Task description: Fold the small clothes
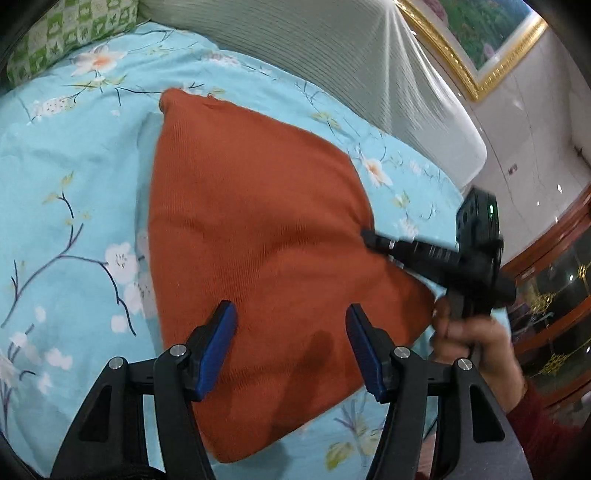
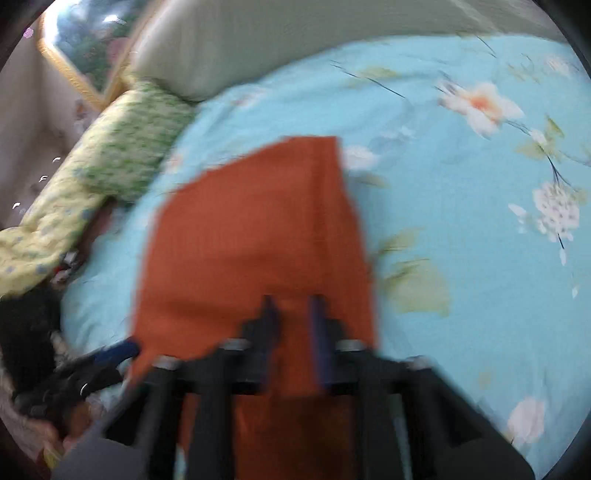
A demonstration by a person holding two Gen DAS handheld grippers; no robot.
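A rust-orange knit garment (image 1: 258, 229) lies on the blue floral bedspread (image 1: 74, 192), partly lifted at its right edge. My left gripper (image 1: 291, 325) is open, its blue pads just above the cloth's near part. My right gripper (image 1: 365, 234) comes in from the right and is shut on the garment's right edge. In the blurred right wrist view the orange cloth (image 2: 251, 236) runs between the nearly closed fingers of the right gripper (image 2: 291, 317), and the left gripper (image 2: 114, 352) shows at lower left.
A grey-white headboard cushion (image 1: 332, 55) stands behind the bed. A green patterned pillow (image 1: 62, 33) lies at the far left corner, also in the right wrist view (image 2: 122, 147). A gold-framed picture (image 1: 476, 44) hangs on the wall. A wooden cabinet (image 1: 554, 295) stands at the right.
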